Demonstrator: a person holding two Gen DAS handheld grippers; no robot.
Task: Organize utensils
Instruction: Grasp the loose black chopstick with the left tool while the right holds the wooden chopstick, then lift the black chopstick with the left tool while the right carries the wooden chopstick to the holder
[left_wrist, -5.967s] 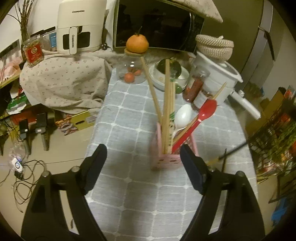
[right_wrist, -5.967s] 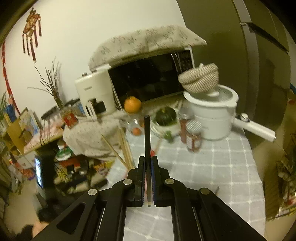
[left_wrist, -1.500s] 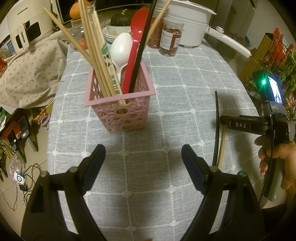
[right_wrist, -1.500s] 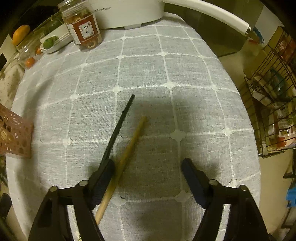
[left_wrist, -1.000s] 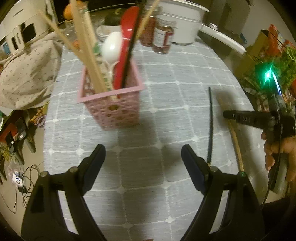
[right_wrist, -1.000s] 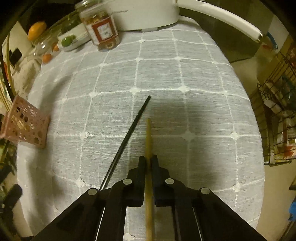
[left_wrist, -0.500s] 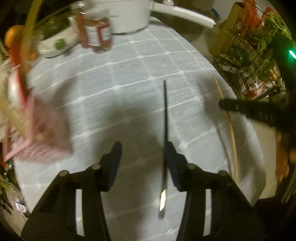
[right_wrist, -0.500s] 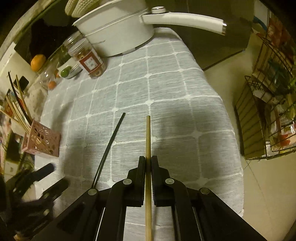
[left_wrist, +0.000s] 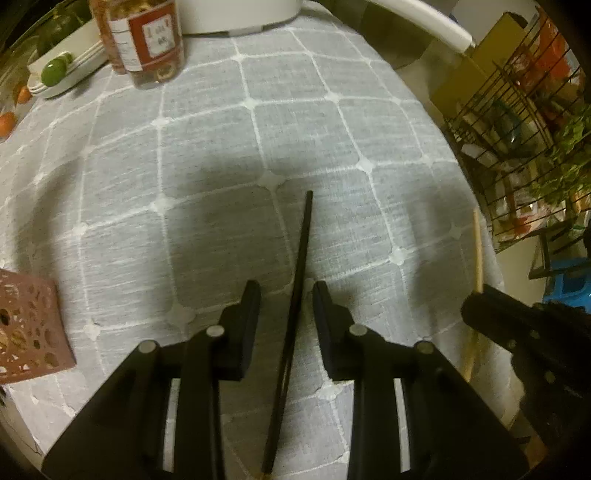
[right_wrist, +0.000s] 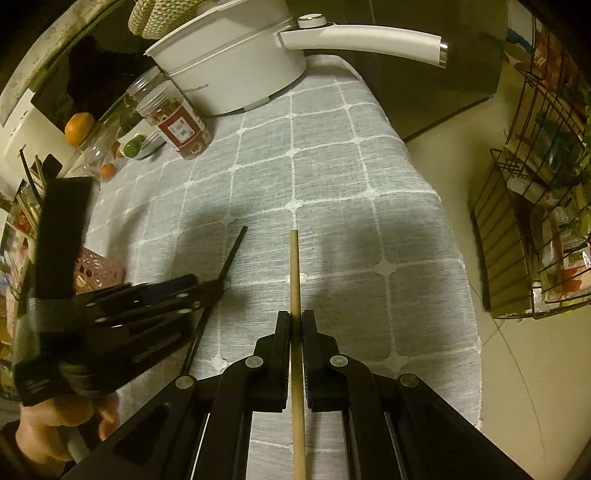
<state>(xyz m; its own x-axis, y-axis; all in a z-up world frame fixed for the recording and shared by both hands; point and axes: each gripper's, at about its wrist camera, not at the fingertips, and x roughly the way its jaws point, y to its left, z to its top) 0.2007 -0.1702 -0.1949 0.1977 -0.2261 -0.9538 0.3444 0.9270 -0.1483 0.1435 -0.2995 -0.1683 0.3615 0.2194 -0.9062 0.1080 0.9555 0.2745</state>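
A black chopstick (left_wrist: 301, 254) lies on the grey checked tablecloth (left_wrist: 207, 155). My left gripper (left_wrist: 286, 295) points down over it, one finger on each side. Its jaws are closing, and a gap still shows between each pad and the stick. My right gripper (right_wrist: 295, 321) is shut on a wooden chopstick (right_wrist: 294, 266), held just above the cloth to the right of the black one (right_wrist: 232, 254). In the left wrist view it (left_wrist: 476, 314) sits at the right edge with its wooden stick (left_wrist: 478, 251). The pink utensil basket (left_wrist: 26, 325) stands at the left, partly cut off.
A white pot with a long handle (right_wrist: 236, 74), a red-labelled jar (right_wrist: 177, 122) and a dish of fruit (left_wrist: 55, 70) stand at the table's far end. The cloth's right edge drops off towards a wire rack (right_wrist: 535, 221) on the floor.
My left gripper swung right, away from the pink basket, came down over the black chopstick and narrowed its jaws around it. The right gripper shut on the wooden chopstick and raised it slightly.
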